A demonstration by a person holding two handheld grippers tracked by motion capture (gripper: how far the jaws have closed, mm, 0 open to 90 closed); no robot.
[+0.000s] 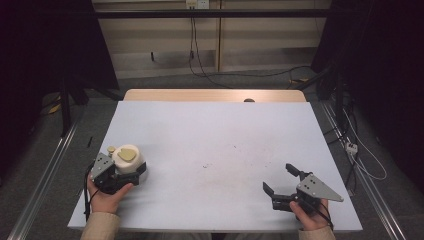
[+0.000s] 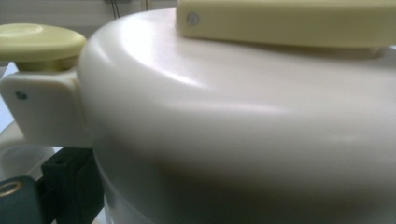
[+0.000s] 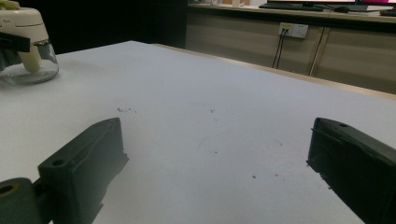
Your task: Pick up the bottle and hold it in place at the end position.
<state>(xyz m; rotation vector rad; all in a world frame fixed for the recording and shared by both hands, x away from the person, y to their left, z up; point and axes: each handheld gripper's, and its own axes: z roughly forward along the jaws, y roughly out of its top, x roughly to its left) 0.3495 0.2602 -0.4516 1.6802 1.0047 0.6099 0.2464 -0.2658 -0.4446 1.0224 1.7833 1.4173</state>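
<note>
A cream lidded container [image 1: 129,159] with a clear bowl base stands near the table's front left corner. It carries a pale yellow handle [image 1: 127,153] on top and a small yellow knob [image 1: 111,149] at its side. My left gripper [image 1: 134,171] is shut on its body, held by a hand from below. In the left gripper view the cream lid [image 2: 233,116] is very close, with the knob [image 2: 39,42] at upper left and one black finger [image 2: 70,182] at lower left. My right gripper [image 1: 278,176] rests open at the front right with nothing between its jaws [image 3: 215,158]. The container [image 3: 25,37] stands far left there.
A white sheet [image 1: 215,130] covers the table, with faint dark specks [image 1: 207,165] near its middle. A strip of bare wood [image 1: 215,95] runs along the far edge with a small dark object [image 1: 248,100] on it. Cables and a power strip [image 1: 351,147] lie on the floor at right.
</note>
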